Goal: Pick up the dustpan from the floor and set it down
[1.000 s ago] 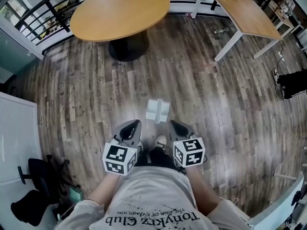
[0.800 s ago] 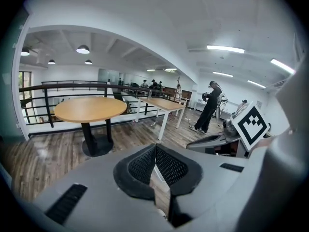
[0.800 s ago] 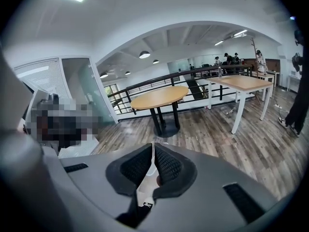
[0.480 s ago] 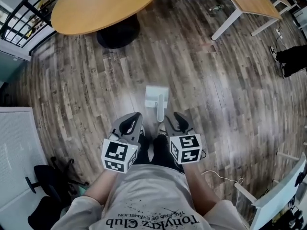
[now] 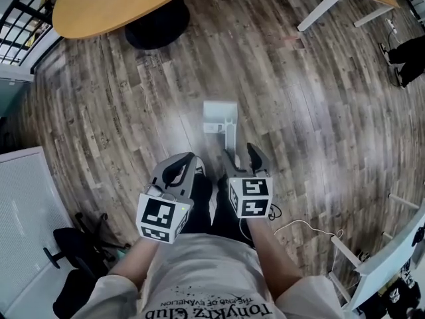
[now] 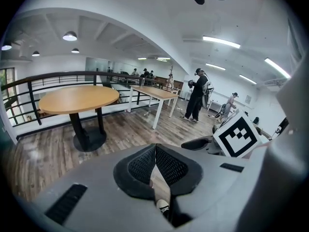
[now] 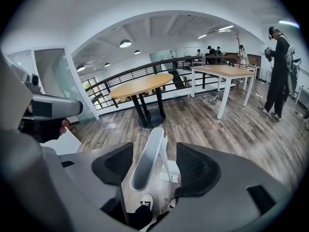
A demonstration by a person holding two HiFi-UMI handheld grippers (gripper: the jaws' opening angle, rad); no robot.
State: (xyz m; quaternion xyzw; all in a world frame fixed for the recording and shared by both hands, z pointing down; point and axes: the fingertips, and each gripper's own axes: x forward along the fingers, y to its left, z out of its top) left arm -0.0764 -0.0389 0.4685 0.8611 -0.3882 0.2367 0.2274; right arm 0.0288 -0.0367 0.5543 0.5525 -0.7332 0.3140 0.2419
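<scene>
A dark plank floor (image 5: 133,111) fills the head view, with a round table (image 5: 119,2) far ahead of both tools. The white dustpan (image 5: 219,117) lies flat on the floor, its pan just ahead of the right hand-held gripper (image 5: 244,157) and its long handle running back toward that tool. This suits a grasp by the handle rather than by the wide pan. The left hand-held gripper (image 5: 188,161) hangs beside the right one, off to the handle's side. It probably has no part in the pick, since one handle needs only one grip. In the left gripper view the two dark pads meet at their tips (image 6: 155,149) with nothing between them. Only floor and a shoe (image 6: 162,205) show below, and the table stands well beyond. In the right gripper view the jaws are opening and stand wide apart. The dustpan's hollow handle (image 7: 148,156) rises between them, lined up with the gap so that closing would catch it across its width. Neither pad appears to press on it. Whether its near end brushes the pad on the table's side is hard to judge through the wide lens. The dustpan is not yet lifted.
</scene>
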